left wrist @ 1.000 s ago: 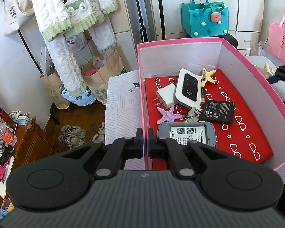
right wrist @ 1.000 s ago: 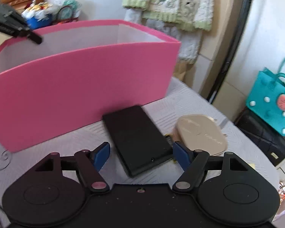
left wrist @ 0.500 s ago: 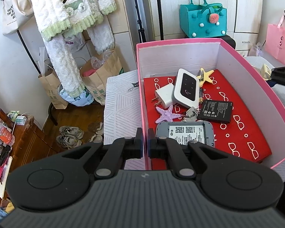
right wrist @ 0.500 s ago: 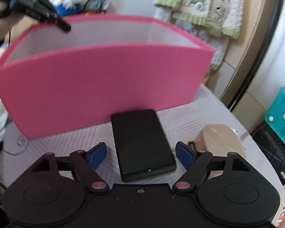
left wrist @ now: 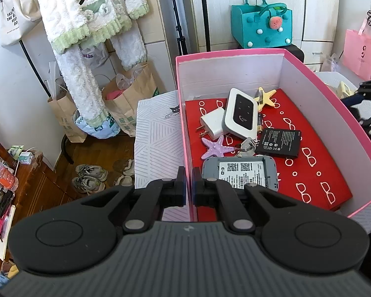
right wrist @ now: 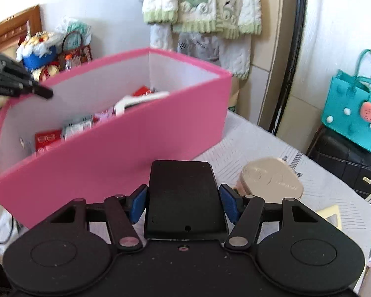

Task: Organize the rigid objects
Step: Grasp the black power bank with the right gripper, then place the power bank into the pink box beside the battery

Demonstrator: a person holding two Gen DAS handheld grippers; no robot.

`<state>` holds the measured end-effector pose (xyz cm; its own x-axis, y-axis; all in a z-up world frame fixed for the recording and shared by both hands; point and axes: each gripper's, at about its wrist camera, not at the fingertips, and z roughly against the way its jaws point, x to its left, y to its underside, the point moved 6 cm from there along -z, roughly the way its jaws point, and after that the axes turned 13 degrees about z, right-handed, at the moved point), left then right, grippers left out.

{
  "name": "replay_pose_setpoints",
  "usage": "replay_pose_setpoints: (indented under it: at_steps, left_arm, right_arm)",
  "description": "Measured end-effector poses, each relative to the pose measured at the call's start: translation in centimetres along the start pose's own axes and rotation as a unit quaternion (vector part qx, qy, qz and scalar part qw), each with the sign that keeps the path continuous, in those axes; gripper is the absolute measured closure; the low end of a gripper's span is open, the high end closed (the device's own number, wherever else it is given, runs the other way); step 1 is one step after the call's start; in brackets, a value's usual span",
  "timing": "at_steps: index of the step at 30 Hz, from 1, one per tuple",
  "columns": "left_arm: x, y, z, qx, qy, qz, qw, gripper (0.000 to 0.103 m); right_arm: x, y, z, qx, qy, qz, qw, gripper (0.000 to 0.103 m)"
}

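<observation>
Most of the job looks done from where I sit. The big pink cardboard box (left wrist: 338,113), white inside with a red patterned liner, stands on the pale striped tablecloth (left wrist: 155,133), and my left gripper (left wrist: 189,185) has its claw pressed together on the box's near wall, pinning it in place.

Inside, going down in size: a grey router lying face down with a white label (left wrist: 240,173), a white pocket router with a black face (left wrist: 240,112), a flat black battery (left wrist: 279,142), a white wall plug (left wrist: 211,125), a purple starfish (left wrist: 216,147), a yellow starfish (left wrist: 267,97), a small bunch of keys (left wrist: 246,146), and a thin battery (left wrist: 260,122) tucked beside the pocket router.

What's left sits outside the box. My right gripper (right wrist: 184,201) has the flat black rectangular slab (right wrist: 185,195) between its blue pads (right wrist: 138,203); the jaws are closing and the pads already look to touch both long edges, so I'd call it pinched. It is held just in front of the pink wall and, I judge, lifted off the cloth and due to go over the rim.

After that, a beige rounded case (right wrist: 272,182) lies on the cloth just right of the slab, and a pale yellow card (right wrist: 332,216) sits further right. I can't tell whether that card counts.
</observation>
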<state>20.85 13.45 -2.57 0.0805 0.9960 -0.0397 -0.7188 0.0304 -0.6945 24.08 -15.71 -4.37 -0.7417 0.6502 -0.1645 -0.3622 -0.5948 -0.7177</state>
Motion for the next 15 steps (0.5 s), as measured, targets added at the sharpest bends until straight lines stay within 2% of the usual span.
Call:
replay_pose_setpoints:
  at_steps: [5,8,12,15]
  left_arm:
    - [0.0,0.0,0.0,0.001,-0.001,-0.001,1.0,0.1]
    - [0.1,0.0,0.0,0.001,-0.002,-0.003,1.0,0.1]
    - [0.1,-0.2,-0.1,0.004,0.0,-0.005,1.0,0.1]
    - [0.1,-0.2,-0.1,0.003,-0.001,-0.008,1.0,0.1]
  right_arm:
    - [-0.2,-2.0,2.2,-0.028,0.02,0.005,0.999,0.035]
    - [-0.6,-3.8,3.7,-0.058,0.014,0.001,0.998,0.036]
    - [-0.2,-6.3,5.3,-0.092,0.041,0.024,0.995,0.036]
    - [0.0,-8.3,5.9,-0.106,0.027,0.03,0.994,0.036]
